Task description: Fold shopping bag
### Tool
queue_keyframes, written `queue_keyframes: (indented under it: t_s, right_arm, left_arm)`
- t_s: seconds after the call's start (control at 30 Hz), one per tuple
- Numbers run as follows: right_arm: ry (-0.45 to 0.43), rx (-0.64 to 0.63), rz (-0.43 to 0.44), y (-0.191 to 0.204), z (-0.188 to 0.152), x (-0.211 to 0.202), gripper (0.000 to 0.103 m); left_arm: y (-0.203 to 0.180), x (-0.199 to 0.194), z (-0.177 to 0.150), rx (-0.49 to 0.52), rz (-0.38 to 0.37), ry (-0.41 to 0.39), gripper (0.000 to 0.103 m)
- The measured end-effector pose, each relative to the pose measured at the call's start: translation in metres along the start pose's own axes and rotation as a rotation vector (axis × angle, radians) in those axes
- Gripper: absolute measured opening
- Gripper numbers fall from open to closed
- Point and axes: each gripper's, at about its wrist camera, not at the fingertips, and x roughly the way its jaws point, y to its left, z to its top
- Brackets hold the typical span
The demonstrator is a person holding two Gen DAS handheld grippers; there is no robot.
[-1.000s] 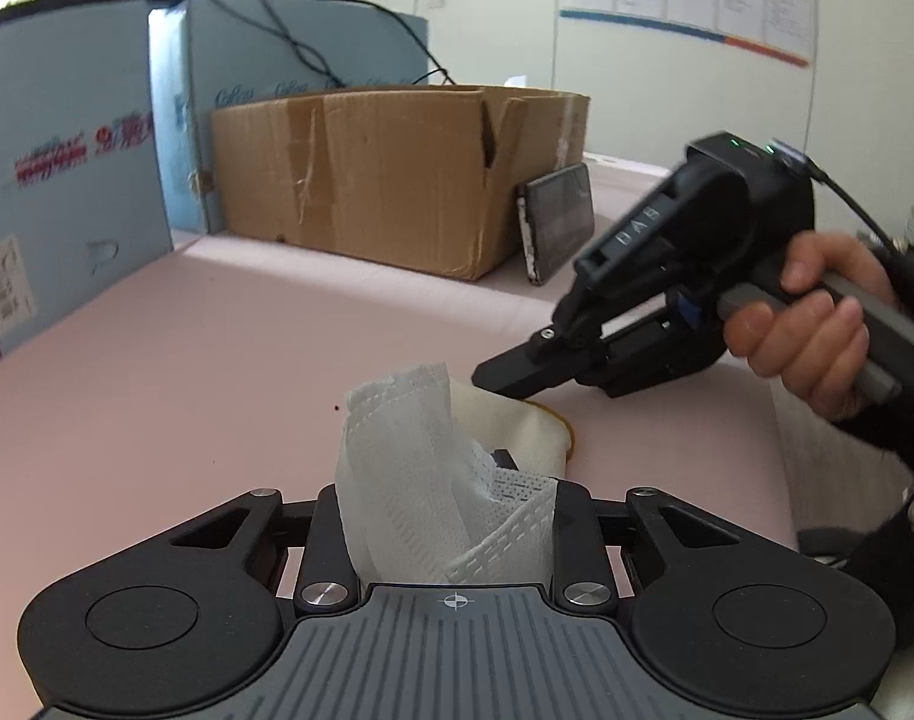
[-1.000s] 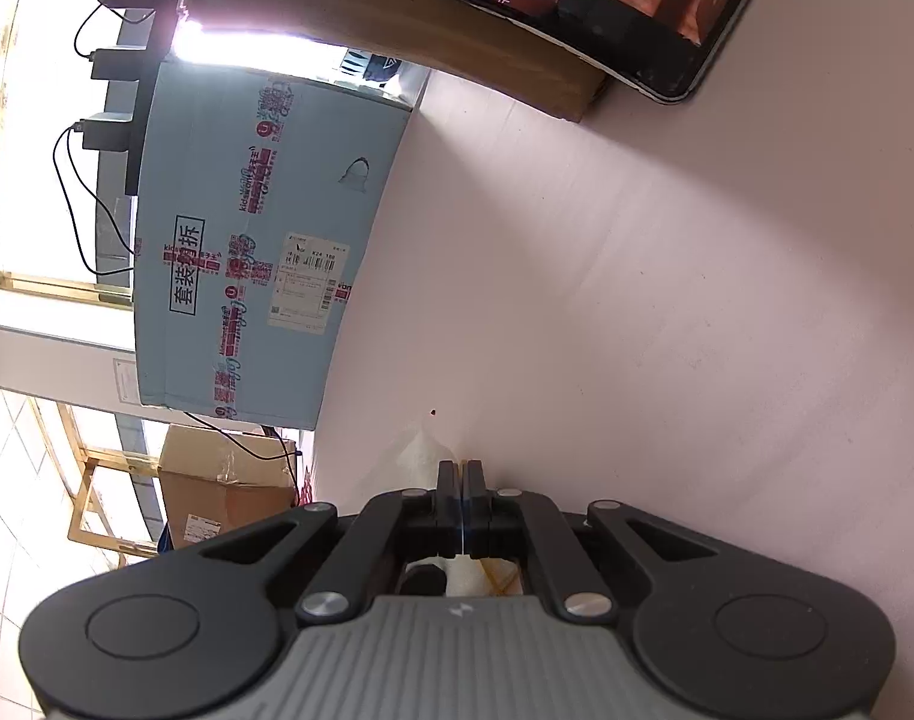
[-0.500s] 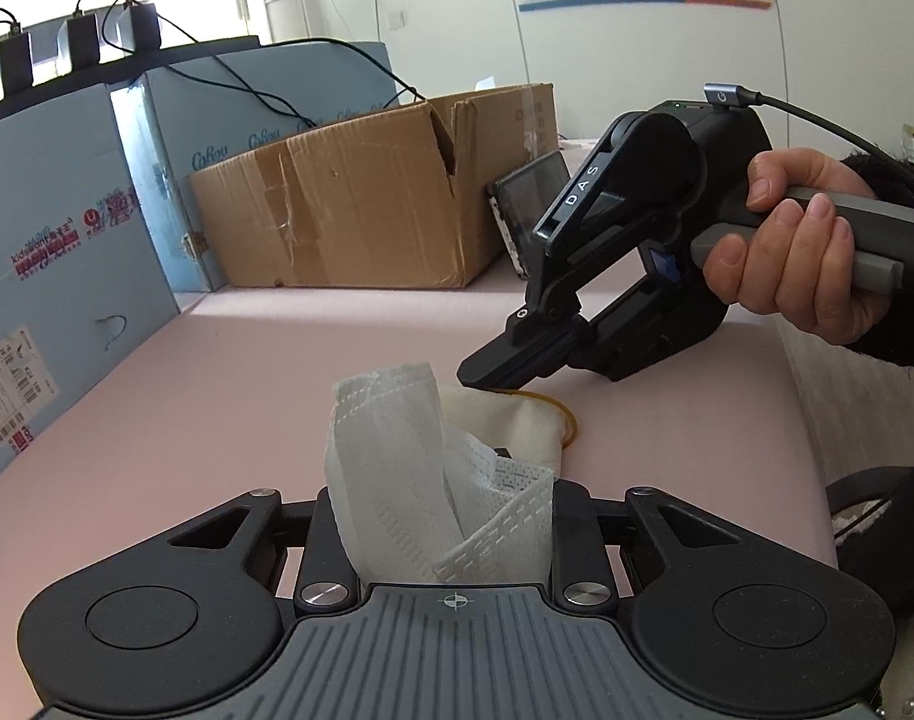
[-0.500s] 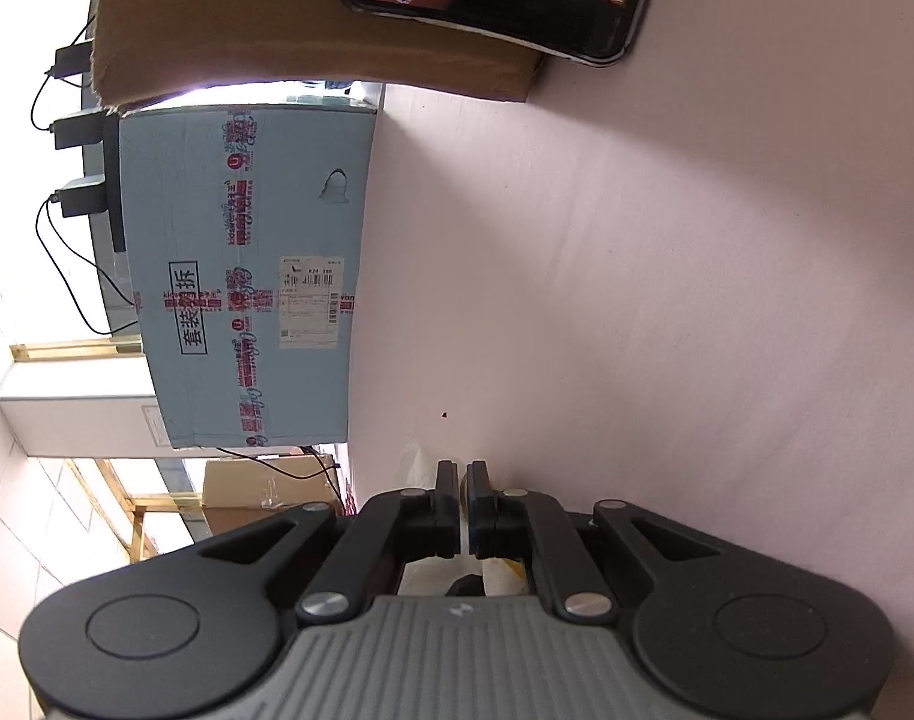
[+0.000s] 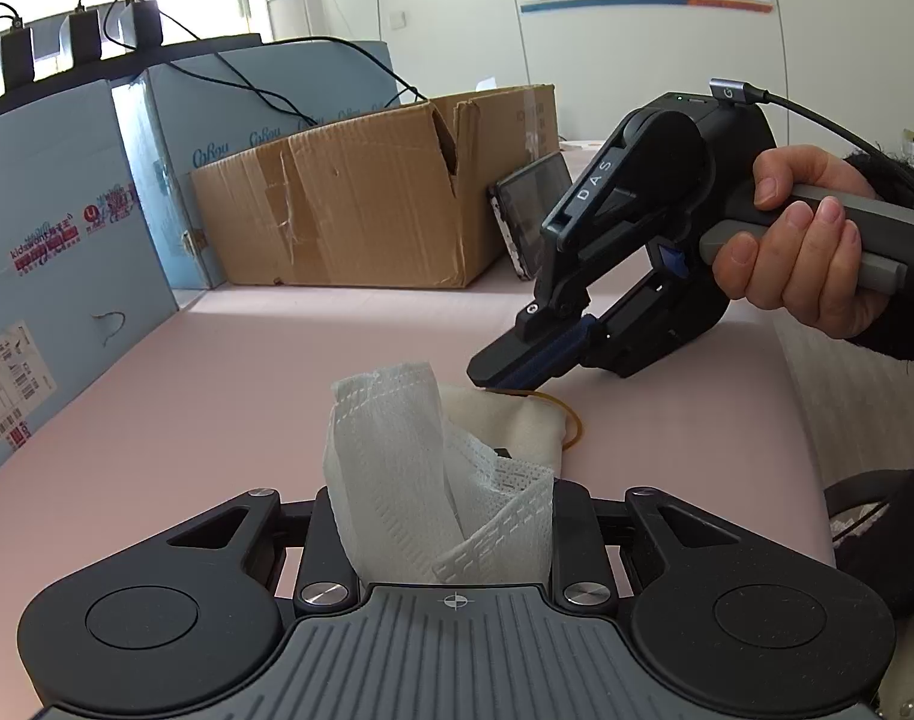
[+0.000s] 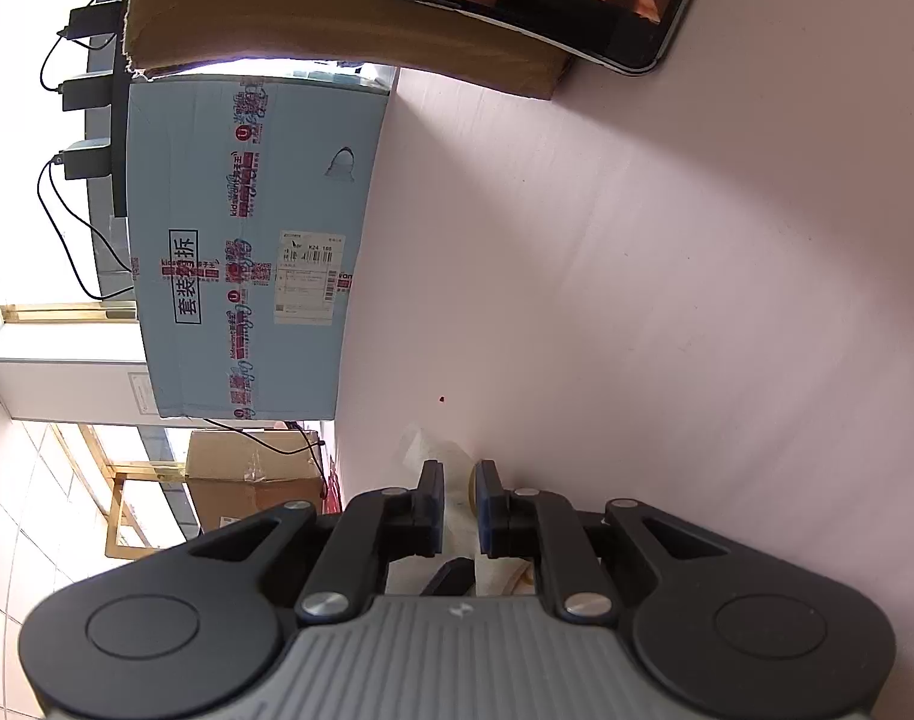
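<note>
While the left gripper [image 5: 441, 495] points down at the pink table [image 5: 216, 372], its two fingers [image 5: 330, 516] are squeezed on the shopping bag [image 5: 396, 480]. The bag is a white bundle with tiny holes, bunched up. It stands up between the fingers and pokes out past their tips. It is in front of the brown cardboard box [image 5: 360, 204], well apart from it and close to the camera.

A blue carton [image 5: 54, 276] with red tape stands to the left of the brown box. A phone [image 5: 529, 213] leans on the right end of the box, with its screen lit.

A piece of cream cloth [image 5: 517, 420] lies on the table in front of the box, touching the far side of the white bundle. I cannot tell if it is part of the same bag. A thin yellow rubber band [image 5: 571, 420] curls along its right edge.

In front of the right end of the box, a hand [image 5: 805, 258] holds the right gripper [image 5: 487, 375]. Its tips are down on the top edge of the cream cloth, right where the band starts. From its own camera, its fingers [image 6: 432, 492] are a little apart and are closing. Cream cloth shows in the gap. I cannot tell if they have caught the band.
</note>
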Motion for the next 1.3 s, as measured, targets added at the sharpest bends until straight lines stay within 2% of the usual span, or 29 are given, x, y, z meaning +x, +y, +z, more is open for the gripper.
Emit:
queue_keyframes:
  t_s: [0.17,0.3,0.5,0.73,0.9,1.07,1.2,1.3]
  right_arm:
    - [-0.042,-0.028,-0.007,0.002,-0.008,-0.004,0.001]
    - [-0.027,0.072,0.111,-0.008,-0.010,-0.004,0.001]
    - [-0.033,0.210,0.198,-0.021,-0.010,0.008,0.001]
    - [-0.031,0.262,0.189,-0.010,-0.005,0.036,0.001]
    - [-0.013,0.248,0.085,0.002,0.015,0.053,0.001]
    - [0.066,0.107,-0.088,0.032,0.035,0.077,0.001]
    - [0.246,-0.122,-0.247,0.074,0.050,0.103,0.003]
    - [0.412,-0.399,-0.406,0.119,0.047,0.130,0.005]
  left_arm:
    - [0.001,0.000,0.000,-0.002,0.000,0.000,0.024]
    - [-0.003,0.002,0.001,-0.005,0.005,0.000,0.024]
    - [-0.004,0.003,0.000,0.000,0.008,0.000,0.024]
    - [-0.003,0.004,-0.002,-0.003,0.010,0.001,0.024]
    - [-0.003,0.004,-0.002,0.003,0.012,-0.002,0.024]
    - [-0.010,0.004,-0.003,0.042,0.036,-0.006,0.024]
    - [-0.023,0.004,-0.005,0.124,0.078,-0.009,0.024]
    - [-0.036,0.005,-0.007,0.217,0.126,-0.013,0.024]
